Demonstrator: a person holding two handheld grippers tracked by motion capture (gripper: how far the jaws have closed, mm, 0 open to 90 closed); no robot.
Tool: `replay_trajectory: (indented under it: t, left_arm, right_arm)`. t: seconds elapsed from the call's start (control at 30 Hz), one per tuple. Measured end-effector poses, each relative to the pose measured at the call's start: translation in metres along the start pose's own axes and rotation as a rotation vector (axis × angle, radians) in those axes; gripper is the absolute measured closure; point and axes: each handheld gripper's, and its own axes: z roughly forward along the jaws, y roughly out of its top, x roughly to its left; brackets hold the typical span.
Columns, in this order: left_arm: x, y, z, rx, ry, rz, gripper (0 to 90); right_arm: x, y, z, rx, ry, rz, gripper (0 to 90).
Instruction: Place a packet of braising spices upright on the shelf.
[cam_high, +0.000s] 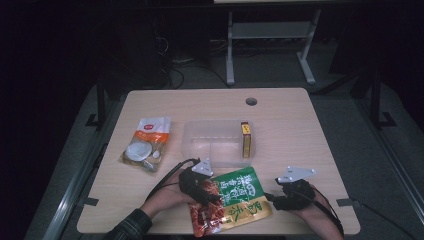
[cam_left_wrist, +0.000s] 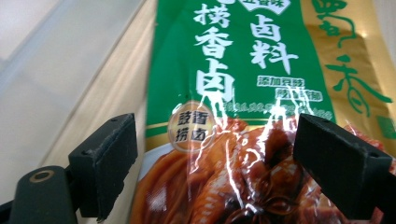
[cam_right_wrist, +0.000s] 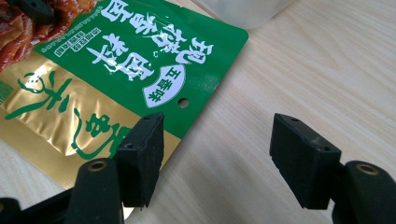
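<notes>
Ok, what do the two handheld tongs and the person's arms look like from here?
Both handheld tongs, left and right, are black, each topped by a grey three-cornered plate with dark cables trailing back. Their jaws are chunky black rectangular blocks on arms with round brass-coloured rivets. The left forearm wears a dark plaid sleeve.

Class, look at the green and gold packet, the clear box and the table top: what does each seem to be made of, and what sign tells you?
Green and gold packet: probably glossy plastic film, going by bright glare streaks and creases.
Clear box: seemingly translucent, slightly frosted plastic; the table shows dimly through its walls.
Table top: pale wood or wood-look laminate, matt, with fine grain lines; which one is unclear.
</notes>
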Motion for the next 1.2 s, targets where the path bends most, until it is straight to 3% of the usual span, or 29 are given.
replay_trajectory:
  t: [0.27, 0.43, 0.57, 0.77, 0.8, 0.97, 1.07, 1.2]
  left_arm:
    - [-0.005, 0.001, -0.002, 0.012, 0.001, 0.025, 24.9]
    - [-0.009, 0.004, -0.004, 0.035, 0.017, 0.017, 40.9]
    - [-0.015, 0.008, -0.004, 0.064, 0.034, 0.028, 61.0]
    - [-0.019, 0.012, -0.003, 0.096, 0.048, 0.031, 82.3]
    - [-0.018, 0.012, -0.002, 0.089, 0.045, 0.009, 83.6]
    - [-0.016, 0.011, -0.004, 0.079, 0.031, -0.016, 87.6]
    - [-0.014, 0.007, -0.006, 0.044, 0.015, -0.044, 88.5]
    - [-0.015, 0.007, -0.014, 0.025, 0.026, -0.038, 89.2]
  right_arm:
    - [0.0, 0.001, -0.001, -0.008, -0.011, -0.005, 34.8]
    - [-0.001, 0.001, -0.004, -0.024, -0.025, -0.003, 35.0]
    - [0.0, 0.002, -0.004, -0.028, -0.024, -0.003, 35.0]
    - [0.0, 0.003, -0.007, -0.035, -0.027, 0.012, 35.0]
    - [-0.001, 0.003, -0.007, -0.035, -0.027, 0.012, 35.0]
    - [-0.001, 0.003, -0.007, -0.033, -0.03, 0.012, 34.8]
    - [-0.002, 0.003, -0.007, -0.043, -0.032, 0.01, 33.8]
    - [-0.005, 0.002, -0.008, -0.051, -0.039, 0.011, 33.5]
